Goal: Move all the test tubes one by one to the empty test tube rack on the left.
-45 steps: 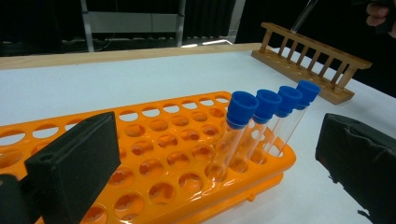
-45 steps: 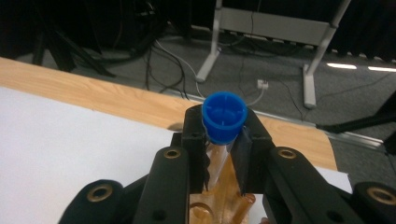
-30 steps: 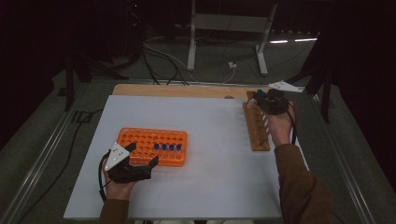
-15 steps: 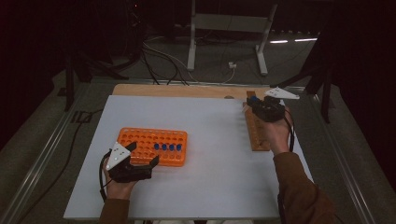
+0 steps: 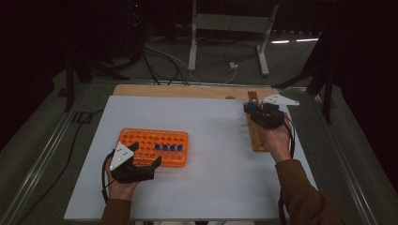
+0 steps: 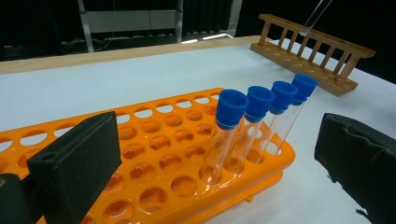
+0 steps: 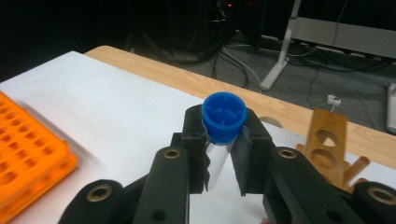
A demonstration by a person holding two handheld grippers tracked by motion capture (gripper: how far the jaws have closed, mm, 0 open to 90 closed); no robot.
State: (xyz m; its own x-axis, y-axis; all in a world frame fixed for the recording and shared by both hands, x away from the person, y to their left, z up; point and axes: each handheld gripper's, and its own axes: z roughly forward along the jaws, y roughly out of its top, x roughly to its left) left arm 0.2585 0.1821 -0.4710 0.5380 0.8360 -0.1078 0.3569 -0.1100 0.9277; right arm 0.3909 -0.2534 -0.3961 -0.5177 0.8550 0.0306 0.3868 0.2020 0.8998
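Observation:
An orange tube rack lies on the white table at the left, with several blue-capped test tubes upright in its right end. My left gripper rests just in front of the rack, open. In the left gripper view the tubes stand between and beyond its black pads. At the right, my right gripper is shut on a blue-capped test tube, held above the far end of a wooden rack. The tube's clear tip hangs over that wooden rack.
A bare wooden strip runs along the table's far edge. Beyond it, cables and a metal stand's legs sit on the dark floor. White table surface stretches between the two racks.
The right hand has carried the tube a little leftward and nearer, lifting it off the wooden rack's far end, and now points left. The left gripper has kept still.

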